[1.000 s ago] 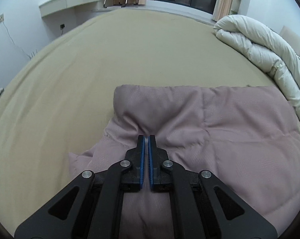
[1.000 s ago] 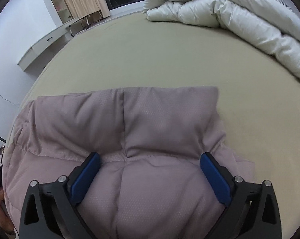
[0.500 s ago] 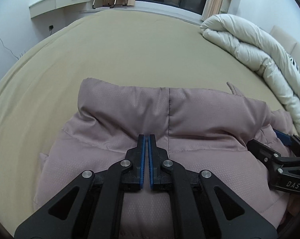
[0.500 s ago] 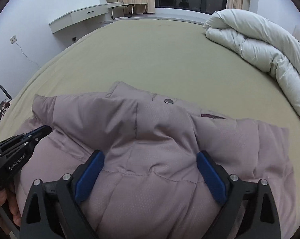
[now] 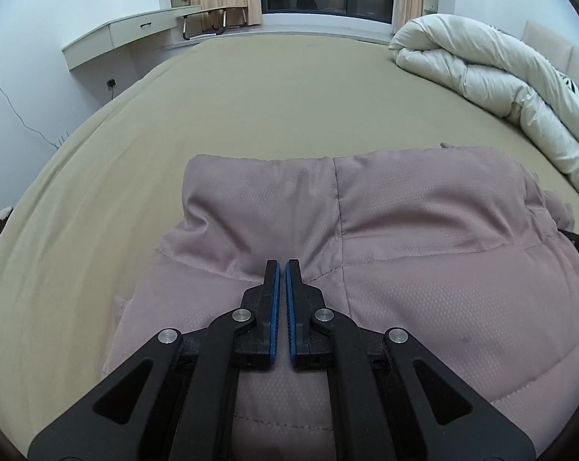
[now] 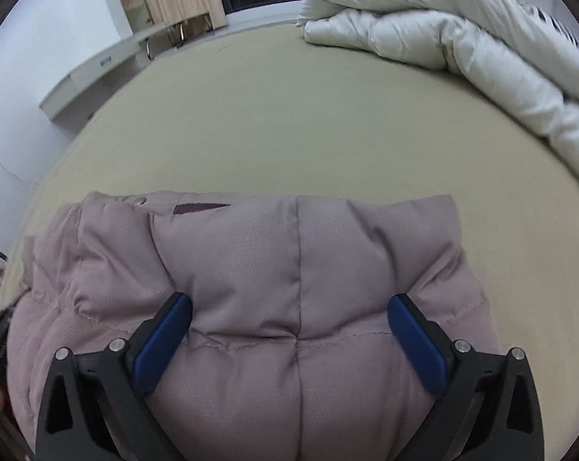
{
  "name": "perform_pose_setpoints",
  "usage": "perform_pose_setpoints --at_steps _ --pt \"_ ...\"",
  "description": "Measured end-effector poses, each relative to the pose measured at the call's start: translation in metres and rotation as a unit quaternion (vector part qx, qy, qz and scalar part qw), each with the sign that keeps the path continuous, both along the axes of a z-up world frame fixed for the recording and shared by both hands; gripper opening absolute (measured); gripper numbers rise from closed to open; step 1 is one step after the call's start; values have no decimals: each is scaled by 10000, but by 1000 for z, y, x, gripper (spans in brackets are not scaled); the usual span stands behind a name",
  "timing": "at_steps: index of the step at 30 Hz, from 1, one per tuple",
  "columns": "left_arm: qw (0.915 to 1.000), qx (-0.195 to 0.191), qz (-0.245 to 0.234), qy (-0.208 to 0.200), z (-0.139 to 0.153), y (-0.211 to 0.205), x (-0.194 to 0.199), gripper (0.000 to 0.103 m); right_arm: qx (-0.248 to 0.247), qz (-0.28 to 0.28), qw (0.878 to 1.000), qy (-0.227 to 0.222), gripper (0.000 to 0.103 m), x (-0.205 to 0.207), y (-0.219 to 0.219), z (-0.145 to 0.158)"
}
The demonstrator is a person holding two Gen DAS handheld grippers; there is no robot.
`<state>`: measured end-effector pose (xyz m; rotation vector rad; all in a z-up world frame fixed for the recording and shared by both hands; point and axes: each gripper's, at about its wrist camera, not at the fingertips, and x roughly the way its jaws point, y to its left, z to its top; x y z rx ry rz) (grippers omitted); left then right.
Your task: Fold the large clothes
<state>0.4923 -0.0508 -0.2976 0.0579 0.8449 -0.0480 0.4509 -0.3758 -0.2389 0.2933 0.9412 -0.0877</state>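
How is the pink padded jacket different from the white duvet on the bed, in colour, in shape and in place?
Colour: the pink padded jacket is dusty pink; the white duvet is cream-white.
Shape: the jacket lies fairly flat, with stitched seams; the duvet is bunched into a thick, long roll.
Place: the jacket lies just ahead of both grippers; the duvet lies at the far right side of the bed.
Both are puffy and rest on the same beige sheet.

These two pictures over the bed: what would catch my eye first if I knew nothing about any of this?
A puffy mauve down jacket lies bunched on the near part of the tan bed. Black hand-held grippers with blue pads loom over it: the left hand-held gripper shut, the right hand-held gripper opening wide astride the padding. A rolled white duvet lies far right.
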Motion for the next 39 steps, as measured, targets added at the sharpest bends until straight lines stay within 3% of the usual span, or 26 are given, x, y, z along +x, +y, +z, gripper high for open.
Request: perform_pose_setpoints --at_steps 4,8,10,13,15,17,23,25,28,32,33,34,35,37,39 --pt "10000 -41 21 15 -16 -3 12 2 -461 -31 9989 -10 103 4 14 -5" --pt "9997 -126 -93 173 -5 1 7 3 -490 -97 9987 50 103 -9 19 13" --pt "9994 -319 -76 73 16 2 -10 3 -415 -164 9984 -334 96 -39 26 36" --pt "9983 -572 -114 -87 28 7 -46 3 -222 68 9966 -793 96 -91 52 55" --pt "9989 -366 -267 -82 20 -5 -59 3 -388 291 9967 -658 97 -106 74 46" --pt "9992 102 -365 -125 5 -22 -64 2 -971 383 9937 -417 99 -111 99 24" --pt "9991 101 -395 109 -23 -30 -54 2 -1214 399 9915 -238 103 -93 102 9" --pt "9990 -59 -402 180 -19 -24 -49 2 -1063 461 9931 -159 103 -91 96 14" --pt "9963 -750 -346 247 14 14 -68 3 -487 489 9975 -125 103 -99 73 34" --pt "9927 -1195 106 -137 40 81 -107 4 -203 69 9930 -1161 103 -150 36 76" --pt "9908 -1335 209 -6 37 100 -108 8 -233 20 9907 -1340 103 -160 25 81" --pt "9885 -1471 281 210 32 116 -106 21 -310 -40 9896 -1407 103 -168 13 82" --pt "9847 -1649 364 429 22 133 -103 45 -354 -69 9900 -1366 103 -171 2 81" --pt "9795 -1824 632 576 4 162 -104 76 -233 -83 9944 -1026 103 -171 -27 71" --pt "9734 -2045 714 746 -7 183 -100 76 88 -189 9978 -636 103 -169 -51 58"
